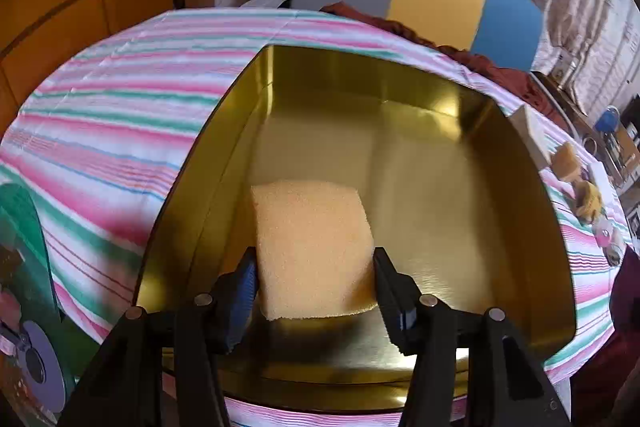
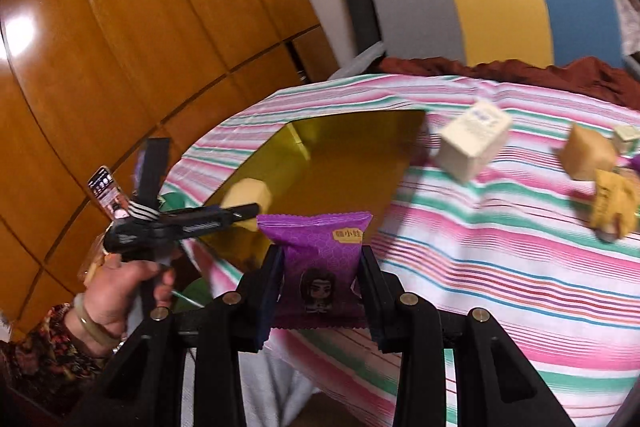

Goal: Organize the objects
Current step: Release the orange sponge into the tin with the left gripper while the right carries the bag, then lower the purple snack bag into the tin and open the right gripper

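My left gripper (image 1: 314,267) is shut on a pale orange sponge block (image 1: 310,247) and holds it inside the gold tin box (image 1: 440,95), near its left wall. In the right wrist view the left gripper (image 2: 240,213) and the sponge (image 2: 250,195) show over the tin (image 2: 340,163). My right gripper (image 2: 322,263) is shut on a purple snack packet (image 2: 320,263), held above the striped cloth just in front of the tin.
The table wears a pink, green and white striped cloth (image 2: 480,247). On it to the right lie a cream carton (image 2: 472,143), a tan block (image 2: 588,153) and a yellow packet (image 2: 614,205). A green tin lid (image 1: 24,227) lies at the left. A grey, yellow and blue chair (image 2: 500,7) stands behind.
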`<state>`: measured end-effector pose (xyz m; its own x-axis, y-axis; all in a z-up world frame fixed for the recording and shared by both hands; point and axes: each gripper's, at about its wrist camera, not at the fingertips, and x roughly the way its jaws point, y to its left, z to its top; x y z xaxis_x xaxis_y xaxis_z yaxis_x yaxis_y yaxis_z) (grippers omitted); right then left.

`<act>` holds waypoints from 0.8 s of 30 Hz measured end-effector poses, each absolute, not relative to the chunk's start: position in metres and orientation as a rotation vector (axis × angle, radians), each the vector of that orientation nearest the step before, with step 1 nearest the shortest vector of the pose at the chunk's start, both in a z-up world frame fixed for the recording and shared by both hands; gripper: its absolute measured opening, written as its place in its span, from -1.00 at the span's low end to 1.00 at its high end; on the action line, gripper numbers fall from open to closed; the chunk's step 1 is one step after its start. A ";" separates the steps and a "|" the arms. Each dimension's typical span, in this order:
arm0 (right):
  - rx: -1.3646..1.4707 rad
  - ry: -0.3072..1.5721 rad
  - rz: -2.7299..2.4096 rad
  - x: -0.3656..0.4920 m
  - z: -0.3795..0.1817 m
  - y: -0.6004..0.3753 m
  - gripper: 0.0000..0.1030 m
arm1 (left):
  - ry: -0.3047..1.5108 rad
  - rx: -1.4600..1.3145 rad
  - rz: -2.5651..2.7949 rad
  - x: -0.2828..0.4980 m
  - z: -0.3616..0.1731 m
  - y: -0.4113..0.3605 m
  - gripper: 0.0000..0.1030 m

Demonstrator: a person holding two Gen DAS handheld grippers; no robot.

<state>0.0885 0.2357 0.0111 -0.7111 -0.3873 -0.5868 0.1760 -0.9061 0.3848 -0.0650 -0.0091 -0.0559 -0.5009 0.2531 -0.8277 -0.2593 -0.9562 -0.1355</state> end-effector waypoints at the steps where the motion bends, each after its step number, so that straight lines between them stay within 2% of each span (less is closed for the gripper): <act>1: 0.999 -0.429 -2.609 0.086 0.011 0.230 -0.26 | 0.013 -1.378 2.495 -0.066 -0.056 -0.010 0.12; 4: 1.007 -0.400 -2.601 0.079 0.011 0.218 -0.26 | 0.029 -1.366 2.552 -0.064 -0.048 -0.013 0.26; 8: 1.034 -0.384 -2.588 0.067 0.008 0.207 -0.25 | -0.065 -1.344 2.562 -0.064 -0.034 -0.023 0.49; 16: 1.124 -0.374 -2.546 0.040 -0.010 0.184 -0.25 | -0.305 -1.253 2.658 -0.058 -0.001 -0.054 0.50; 24: 1.190 -0.382 -2.510 0.006 -0.026 0.160 -0.25 | -0.439 -1.131 2.723 -0.051 0.028 -0.072 0.50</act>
<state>0.0062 0.1603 -0.0259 -0.5936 -0.4087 -0.6933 0.1841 -0.9075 0.3775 -0.0510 -0.0723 0.0282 -0.7012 0.2569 -0.6651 -0.0348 -0.9440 -0.3280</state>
